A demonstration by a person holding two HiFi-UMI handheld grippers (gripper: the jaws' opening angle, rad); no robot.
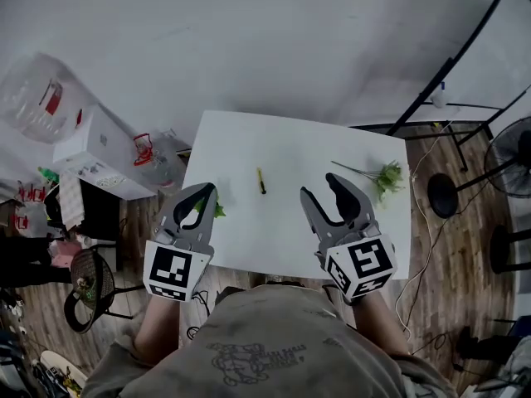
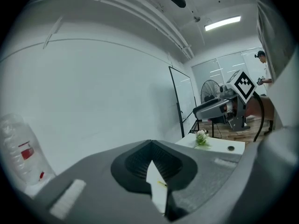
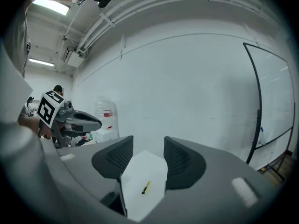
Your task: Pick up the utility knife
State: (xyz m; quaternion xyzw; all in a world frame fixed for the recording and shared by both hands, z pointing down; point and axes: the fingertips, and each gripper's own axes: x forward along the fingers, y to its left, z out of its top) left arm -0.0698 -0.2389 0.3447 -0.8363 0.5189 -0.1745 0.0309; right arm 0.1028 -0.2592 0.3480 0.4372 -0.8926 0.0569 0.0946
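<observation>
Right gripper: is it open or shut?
Open. The right gripper has its fingers apart, and the utility knife on the table shows through the gap.

1. My head camera looks steeply down from above my chest; the white table (image 1: pixel 249 239) fills the middle, with my left gripper (image 1: pixel 207 191) at 7 o'clock and my right gripper (image 1: pixel 319 185) at 5.
2. Each gripper camera rides close behind its own jaws, facing low across the table toward the wall.
3. All three views share the tabletop and the utility knife (image 1: pixel 261 181); each gripper view also catches the other gripper.
</observation>
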